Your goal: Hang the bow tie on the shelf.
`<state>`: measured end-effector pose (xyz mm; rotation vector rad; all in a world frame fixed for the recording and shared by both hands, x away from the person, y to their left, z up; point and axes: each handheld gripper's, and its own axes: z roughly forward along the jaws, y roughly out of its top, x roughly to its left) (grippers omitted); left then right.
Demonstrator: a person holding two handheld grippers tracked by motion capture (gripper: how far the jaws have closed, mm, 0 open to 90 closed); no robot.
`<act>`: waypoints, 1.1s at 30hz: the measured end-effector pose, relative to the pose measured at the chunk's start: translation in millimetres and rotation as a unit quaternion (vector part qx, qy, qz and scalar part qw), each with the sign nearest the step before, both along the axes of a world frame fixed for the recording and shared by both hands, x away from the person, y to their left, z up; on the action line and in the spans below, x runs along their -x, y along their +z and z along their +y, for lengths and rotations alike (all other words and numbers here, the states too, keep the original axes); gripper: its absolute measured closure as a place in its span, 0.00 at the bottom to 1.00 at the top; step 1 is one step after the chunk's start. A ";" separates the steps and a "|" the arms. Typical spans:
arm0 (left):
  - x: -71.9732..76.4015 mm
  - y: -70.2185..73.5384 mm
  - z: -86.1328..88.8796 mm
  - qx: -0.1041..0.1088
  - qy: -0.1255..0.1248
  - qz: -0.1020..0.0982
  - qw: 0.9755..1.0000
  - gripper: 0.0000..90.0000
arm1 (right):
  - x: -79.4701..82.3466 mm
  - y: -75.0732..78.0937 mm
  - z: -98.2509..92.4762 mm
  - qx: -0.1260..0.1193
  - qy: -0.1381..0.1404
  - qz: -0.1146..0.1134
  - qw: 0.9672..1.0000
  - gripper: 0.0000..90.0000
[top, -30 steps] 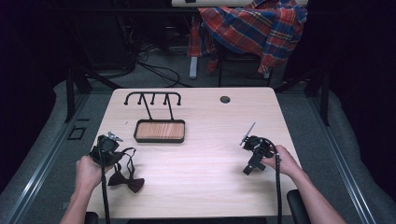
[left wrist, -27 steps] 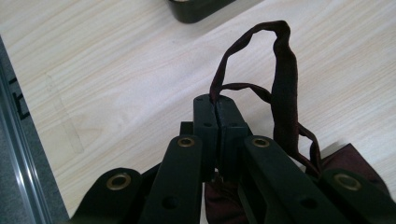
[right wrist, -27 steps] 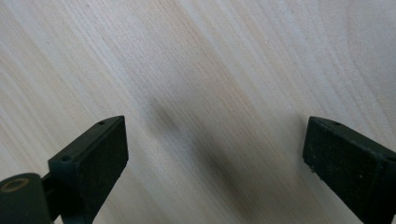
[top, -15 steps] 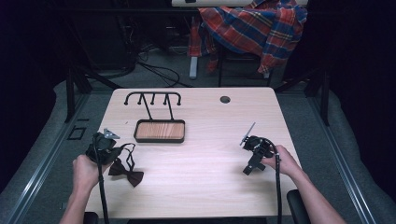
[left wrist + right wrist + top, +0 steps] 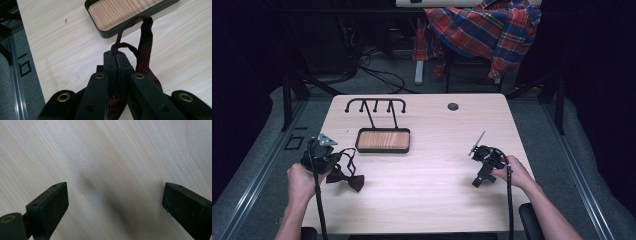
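Down at the near left of the table (image 5: pixel 432 195), the dark maroon bow tie (image 5: pixel 346 178) hangs by its thin strap (image 5: pixel 146 37) from the left gripper (image 5: pixel 332 161), whose black jaws are pressed together on that strap; the bow itself dangles just right of and below the jaws, close over the tabletop, though whether it touches the wood cannot be told. Seen from the left gripper view, the strap is a soft, matte fabric band that loops up past the fingertips and falls back along the right jaw. Just beyond it, farther and to the right, lies a shallow rectangular tray (image 5: pixel 383 140) with a dark rim, rounded corners and a striped wood-grain floor, and behind that stands a black metal rack (image 5: pixel 375 106) with curved hooks. At the near right, well apart from the tie, the right gripper (image 5: pixel 478 178) is held low over the pale, smooth wood-grain surface with its jaws spread wide and nothing between their flat, rough black pads (image 5: pixel 56 205).
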<state>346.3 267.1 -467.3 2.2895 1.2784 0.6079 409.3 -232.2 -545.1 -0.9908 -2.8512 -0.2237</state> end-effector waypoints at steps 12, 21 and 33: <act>-0.8 9.0 -1.8 0.006 -0.004 -0.014 1.000 0.98 | 0.0 0.0 0.0 0.002 0.001 -0.001 1.000 0.07; -2.0 17.5 -2.2 0.014 -0.002 -0.020 1.000 0.98 | -0.1 0.1 -0.7 0.002 0.002 -0.001 1.000 0.07; -7.8 30.5 -3.4 0.022 -0.009 -0.036 0.999 0.98 | 0.3 0.2 -0.1 0.001 0.001 0.000 1.000 0.07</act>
